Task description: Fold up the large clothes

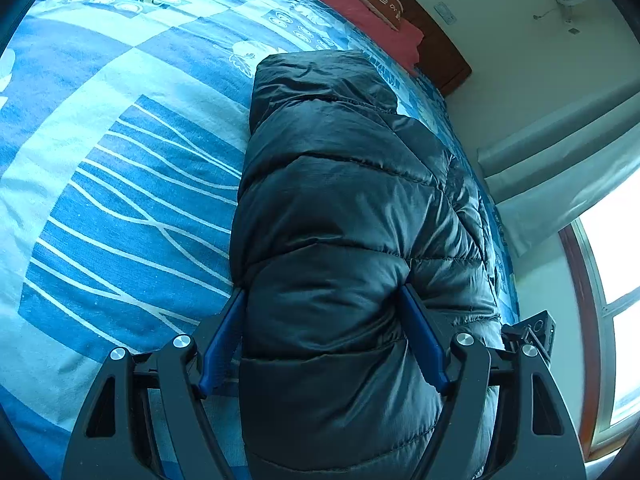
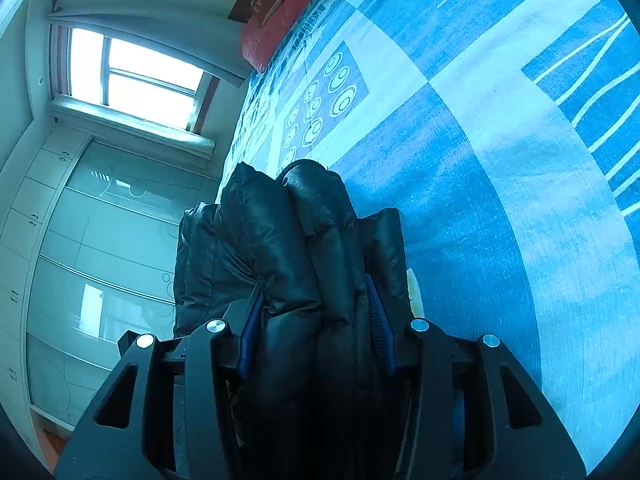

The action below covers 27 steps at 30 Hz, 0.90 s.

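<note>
A black quilted puffer jacket (image 1: 340, 208) lies folded into a long bundle on the bed. My left gripper (image 1: 324, 300) is shut on the jacket's near end; its blue pads (image 1: 222, 340) press into the padding on both sides. In the right wrist view the same jacket (image 2: 280, 232) is bunched in thick folds, and my right gripper (image 2: 316, 288) is shut on it, blue pads (image 2: 378, 320) squeezing several layers. The part of the jacket between the jaws is dark and hidden.
The bed has a blue and white patterned sheet (image 1: 120, 160), also seen in the right wrist view (image 2: 480, 160). A pink pillow (image 1: 360, 4) and brown headboard (image 1: 440, 44) are at the far end. A window (image 2: 136, 76) and wardrobe doors (image 2: 100, 240) stand beside the bed.
</note>
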Each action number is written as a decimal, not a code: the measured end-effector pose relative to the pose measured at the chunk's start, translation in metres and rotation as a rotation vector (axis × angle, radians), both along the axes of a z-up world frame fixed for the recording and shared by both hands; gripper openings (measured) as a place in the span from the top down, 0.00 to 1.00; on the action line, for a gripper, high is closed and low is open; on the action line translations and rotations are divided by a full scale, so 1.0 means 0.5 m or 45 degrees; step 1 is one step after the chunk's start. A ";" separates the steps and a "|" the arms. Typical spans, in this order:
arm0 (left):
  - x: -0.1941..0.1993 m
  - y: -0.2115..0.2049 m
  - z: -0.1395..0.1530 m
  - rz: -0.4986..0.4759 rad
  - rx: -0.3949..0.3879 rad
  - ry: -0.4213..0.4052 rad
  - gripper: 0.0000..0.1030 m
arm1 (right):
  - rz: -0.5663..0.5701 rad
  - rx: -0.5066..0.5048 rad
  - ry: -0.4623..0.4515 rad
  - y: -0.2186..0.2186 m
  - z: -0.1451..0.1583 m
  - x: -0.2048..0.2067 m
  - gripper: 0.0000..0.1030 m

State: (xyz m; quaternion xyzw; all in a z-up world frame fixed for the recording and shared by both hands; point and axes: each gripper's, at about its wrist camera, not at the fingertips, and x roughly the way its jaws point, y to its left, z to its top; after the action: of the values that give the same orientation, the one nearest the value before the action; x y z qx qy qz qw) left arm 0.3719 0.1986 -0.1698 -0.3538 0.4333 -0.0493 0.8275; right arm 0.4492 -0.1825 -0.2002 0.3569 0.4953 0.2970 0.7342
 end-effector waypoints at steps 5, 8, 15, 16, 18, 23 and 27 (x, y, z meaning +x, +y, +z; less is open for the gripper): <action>-0.008 -0.006 0.016 -0.003 0.040 -0.011 0.27 | -0.012 -0.001 0.002 -0.012 0.005 -0.017 0.44; -0.020 -0.007 0.029 0.002 0.043 -0.015 0.25 | -0.009 -0.035 -0.006 -0.018 0.015 -0.034 0.33; -0.084 -0.020 0.064 -0.007 0.099 -0.066 0.24 | -0.008 0.007 -0.006 -0.050 0.027 -0.098 0.25; -0.100 -0.021 0.065 -0.001 0.077 -0.069 0.23 | -0.002 0.007 -0.014 -0.052 0.030 -0.112 0.24; -0.126 -0.022 0.066 -0.002 0.031 -0.085 0.23 | 0.015 -0.001 -0.026 -0.052 0.032 -0.134 0.22; -0.143 -0.045 0.046 -0.040 0.020 -0.093 0.29 | 0.049 -0.016 0.014 -0.041 0.010 -0.151 0.42; -0.135 -0.052 0.040 -0.053 0.060 -0.085 0.35 | 0.041 -0.012 0.027 -0.039 0.006 -0.151 0.52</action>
State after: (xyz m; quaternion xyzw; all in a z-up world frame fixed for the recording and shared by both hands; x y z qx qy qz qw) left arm 0.3044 0.1725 -0.1497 -0.3231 0.4138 -0.0681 0.8484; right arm 0.3738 -0.2022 -0.1973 0.3485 0.5103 0.3025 0.7257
